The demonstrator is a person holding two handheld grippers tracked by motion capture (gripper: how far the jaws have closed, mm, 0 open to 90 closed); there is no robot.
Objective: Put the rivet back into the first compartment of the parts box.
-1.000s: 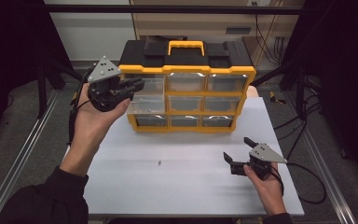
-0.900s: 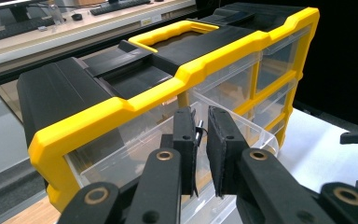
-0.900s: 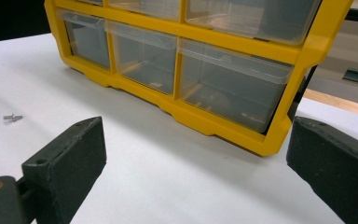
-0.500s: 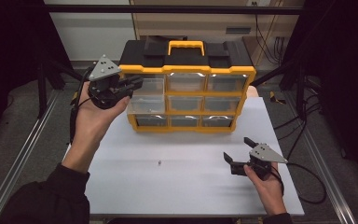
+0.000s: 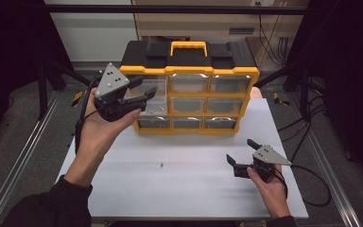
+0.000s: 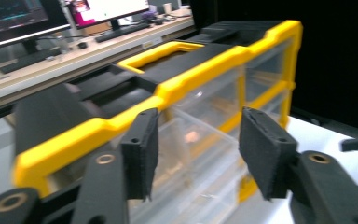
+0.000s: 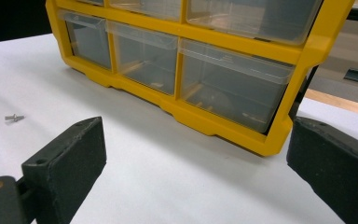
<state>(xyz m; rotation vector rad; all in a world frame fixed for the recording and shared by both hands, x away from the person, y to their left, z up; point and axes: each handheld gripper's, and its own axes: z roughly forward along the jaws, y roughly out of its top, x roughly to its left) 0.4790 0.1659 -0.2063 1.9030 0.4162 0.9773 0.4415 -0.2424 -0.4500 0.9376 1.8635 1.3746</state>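
A yellow and black drawer organizer with clear drawers stands at the back of the white table. Its top left drawer is pulled out a little. My left gripper is held up in front of that drawer; its jaws have just been opening and now stand apart. In the left gripper view the gripper frames the clear drawer, and its pads do not press on it. My right gripper rests low at the table's front right, open and with nothing in it. In its own view the right gripper faces the organizer's bottom row.
A small screw lies loose on the table in front of the organizer, also visible as the screw at the far left of the right gripper view. Metal rails run along both sides of the table. A desk with monitors stands behind.
The left gripper's jaws were closed at the top left drawer and now stand apart; the left hand shifted slightly. The right hand has not moved.
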